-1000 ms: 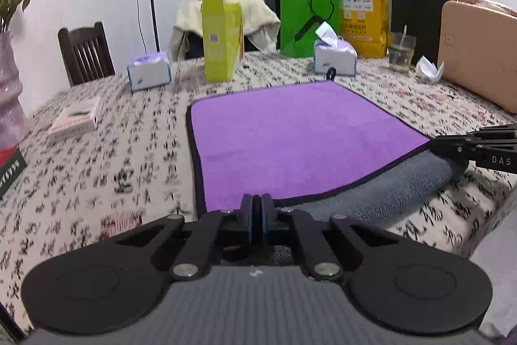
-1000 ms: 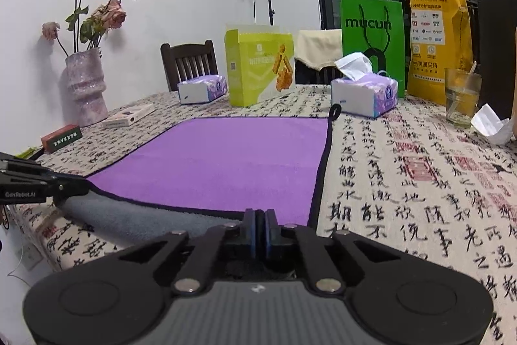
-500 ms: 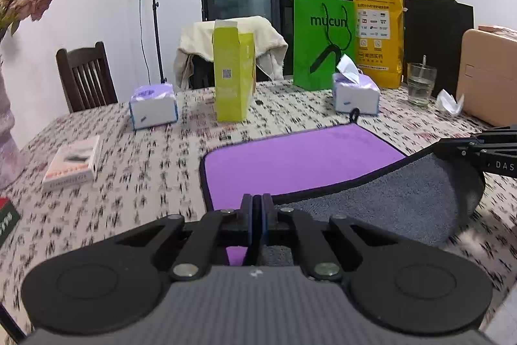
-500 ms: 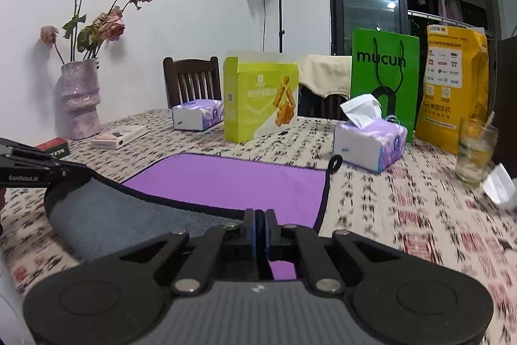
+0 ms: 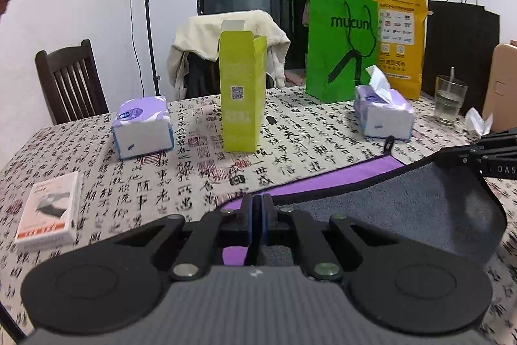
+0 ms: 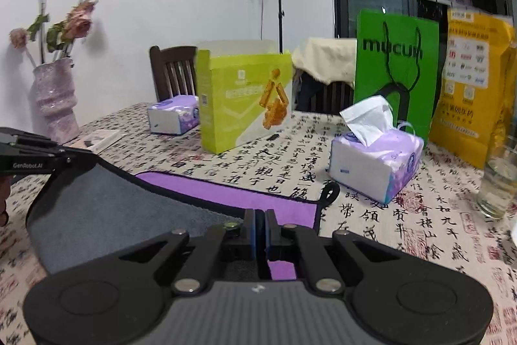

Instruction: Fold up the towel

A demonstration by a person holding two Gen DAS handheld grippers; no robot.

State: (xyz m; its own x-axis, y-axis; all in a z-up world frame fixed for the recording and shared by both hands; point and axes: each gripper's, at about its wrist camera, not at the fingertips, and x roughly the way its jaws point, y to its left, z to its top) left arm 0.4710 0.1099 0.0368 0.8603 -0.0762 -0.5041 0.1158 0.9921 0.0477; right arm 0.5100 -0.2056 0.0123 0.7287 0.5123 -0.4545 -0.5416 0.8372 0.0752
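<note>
The towel [image 5: 404,202] is purple on top and grey underneath, with a black hem. Its near edge is lifted off the table and carried over the far part, so the grey underside faces me. My left gripper [image 5: 257,209] is shut on the towel's near left corner. My right gripper [image 6: 259,223] is shut on the near right corner of the towel [image 6: 106,209]. A strip of purple still lies flat on the table in both views. The towel's black hanging loop [image 6: 329,193] lies at its far right corner.
On the calligraphy-print tablecloth [image 5: 145,183] stand a lime carton [image 5: 242,92], two tissue packs [image 5: 142,126] [image 5: 384,115], a green bag [image 5: 342,47], a yellow bag [image 5: 400,41], a glass [image 5: 449,99], a small box [image 5: 48,212] and a flower vase [image 6: 55,99].
Both grippers have lifted the towel's near edge and carried it forward over the far part. The grey underside has grown in view and the visible purple area has shrunk to a strip.
</note>
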